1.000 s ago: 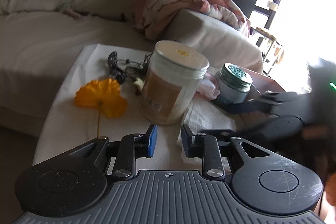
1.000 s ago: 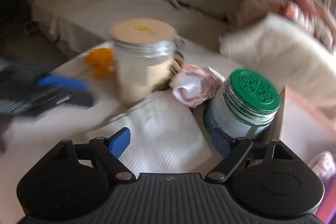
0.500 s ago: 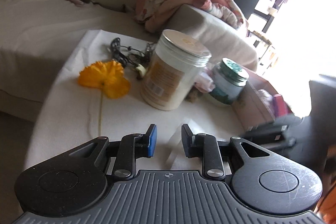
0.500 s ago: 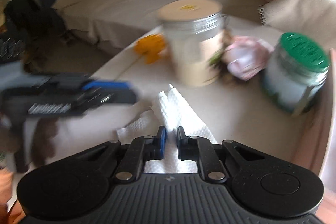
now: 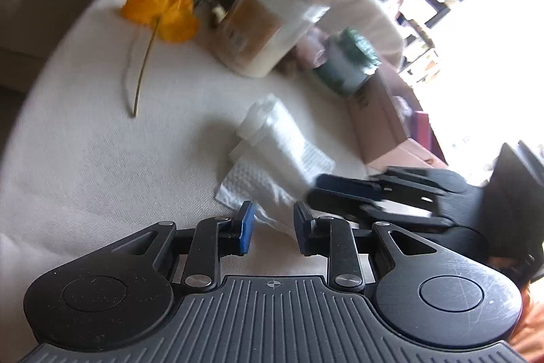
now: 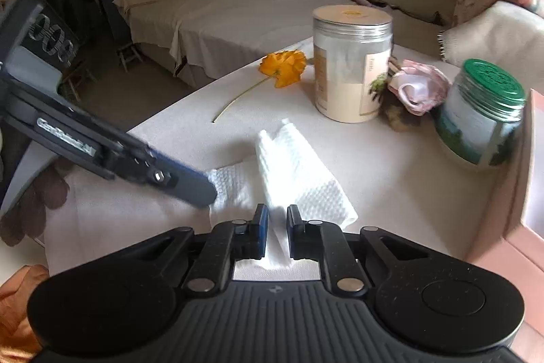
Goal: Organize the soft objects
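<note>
A white paper towel (image 5: 272, 152) (image 6: 299, 172) lies on the cloth-covered table (image 5: 102, 176), bunched into a raised fold. My right gripper (image 6: 277, 216) pinches the near end of that fold. Its jaws stand narrow and are opening slightly, with the towel still filling the gap. From the left wrist view the right gripper (image 5: 316, 189) reaches in from the right. My left gripper (image 5: 272, 213) hangs over the towel's near left corner. Its jaws are closing, and the corner lies between the pads without being pressed. In the right wrist view the left gripper (image 6: 204, 193) touches the towel's left edge.
Behind the towel are a yellow flower (image 6: 284, 67), a tall silver-lidded jar (image 6: 350, 63), a pink cloth bundle (image 6: 418, 87) and a green-lidded jar (image 6: 482, 111). A pink box (image 6: 516, 193) borders the table on the right. A covered sofa (image 6: 255, 9) runs beyond.
The right gripper went from wide open to nearly shut on the towel and pulled it toward the near edge, bunching it. The left gripper tipped down and rolled toward the towel's corner.
</note>
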Tool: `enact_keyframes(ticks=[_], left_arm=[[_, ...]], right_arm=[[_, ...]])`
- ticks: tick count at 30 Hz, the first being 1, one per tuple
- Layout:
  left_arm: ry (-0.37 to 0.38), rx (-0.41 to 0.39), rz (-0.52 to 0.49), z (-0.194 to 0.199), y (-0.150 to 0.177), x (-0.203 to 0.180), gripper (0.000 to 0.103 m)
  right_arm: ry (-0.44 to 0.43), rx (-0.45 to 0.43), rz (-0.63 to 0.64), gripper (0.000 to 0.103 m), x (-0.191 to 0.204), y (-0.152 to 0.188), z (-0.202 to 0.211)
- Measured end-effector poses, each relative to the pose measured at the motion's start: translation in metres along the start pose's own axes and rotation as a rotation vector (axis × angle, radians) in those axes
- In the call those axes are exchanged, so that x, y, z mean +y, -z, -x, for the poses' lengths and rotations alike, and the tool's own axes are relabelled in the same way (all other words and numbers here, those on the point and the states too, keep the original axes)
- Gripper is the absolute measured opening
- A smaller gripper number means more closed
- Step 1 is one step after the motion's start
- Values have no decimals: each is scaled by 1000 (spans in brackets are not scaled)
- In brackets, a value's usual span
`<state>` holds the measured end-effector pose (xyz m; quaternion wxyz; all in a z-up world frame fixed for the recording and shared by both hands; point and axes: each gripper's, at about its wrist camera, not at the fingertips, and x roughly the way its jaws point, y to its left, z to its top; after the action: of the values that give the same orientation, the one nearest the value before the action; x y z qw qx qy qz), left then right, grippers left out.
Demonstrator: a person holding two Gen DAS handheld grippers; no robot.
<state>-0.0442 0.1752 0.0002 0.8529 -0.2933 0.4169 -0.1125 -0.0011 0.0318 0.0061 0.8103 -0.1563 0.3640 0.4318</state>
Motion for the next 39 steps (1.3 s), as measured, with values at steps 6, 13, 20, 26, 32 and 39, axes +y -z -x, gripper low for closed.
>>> enact_keyframes(ticks=[6, 13, 20, 26, 32, 39], left_arm=[[-35, -76, 62, -29, -29, -8, 27], [-97, -86, -43, -65, -48, -44, 28], [-240, -75, -362, -92, -43, -96, 49], [-332, -85, -674, -102, -17, -117, 56], [-323, -91, -591, -100, -25, -108, 53], [-242, -103, -564, -82, -26, -90, 19]], right_arm=[[74, -32, -19, 32, -10, 17, 21], [130, -63, -80, 43, -27, 43, 36], [209, -100, -58, 54, -23, 64, 33], [201, -107, -52, 59, -21, 66, 35], [198, -106, -46, 62, -19, 66, 34], [231, -92, -91, 63, -24, 59, 35]])
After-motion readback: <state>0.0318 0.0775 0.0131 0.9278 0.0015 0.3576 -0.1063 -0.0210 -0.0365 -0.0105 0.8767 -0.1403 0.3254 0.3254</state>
